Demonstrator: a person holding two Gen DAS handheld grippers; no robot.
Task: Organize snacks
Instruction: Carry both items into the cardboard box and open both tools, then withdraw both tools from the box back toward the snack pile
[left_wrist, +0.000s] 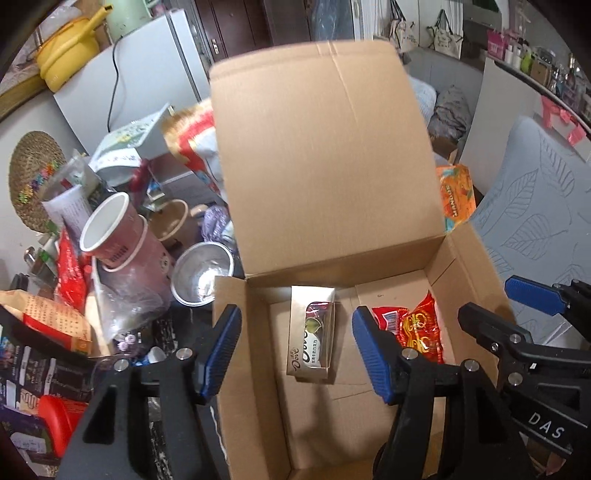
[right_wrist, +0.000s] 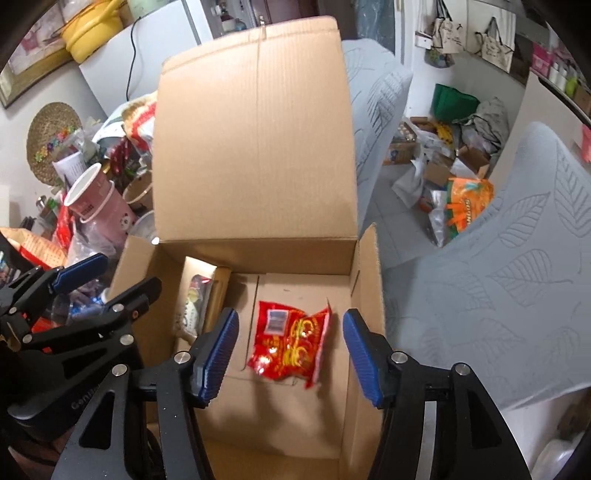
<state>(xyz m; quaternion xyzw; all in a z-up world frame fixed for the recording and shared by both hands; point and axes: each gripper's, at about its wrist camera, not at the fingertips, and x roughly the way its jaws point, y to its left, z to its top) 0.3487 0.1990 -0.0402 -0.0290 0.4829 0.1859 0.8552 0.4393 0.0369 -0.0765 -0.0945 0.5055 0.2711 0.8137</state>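
Observation:
An open cardboard box (left_wrist: 461, 258) (right_wrist: 369, 280) stands with its lid flap raised behind it. A gold Dove chocolate box (left_wrist: 312, 334) lies on its floor at the left; in the right wrist view it (right_wrist: 199, 299) leans at the left wall. A red snack packet (left_wrist: 419, 325) (right_wrist: 290, 338) lies at the right. My left gripper (left_wrist: 295, 349) is open and empty above the Dove box. My right gripper (right_wrist: 290, 352) is open and empty above the red packet. Each gripper shows in the other's view, the right (left_wrist: 495, 306) and the left (right_wrist: 110, 277).
Left of the box lies clutter: pink paper cups (left_wrist: 118, 240) (right_wrist: 94, 206), a metal cup (left_wrist: 203, 273), snack bags (left_wrist: 192, 136) and a red item (left_wrist: 55, 417). An orange snack bag (left_wrist: 456, 195) (right_wrist: 467, 199) lies beyond the box. A leaf-patterned grey cushion (right_wrist: 498, 295) is at the right.

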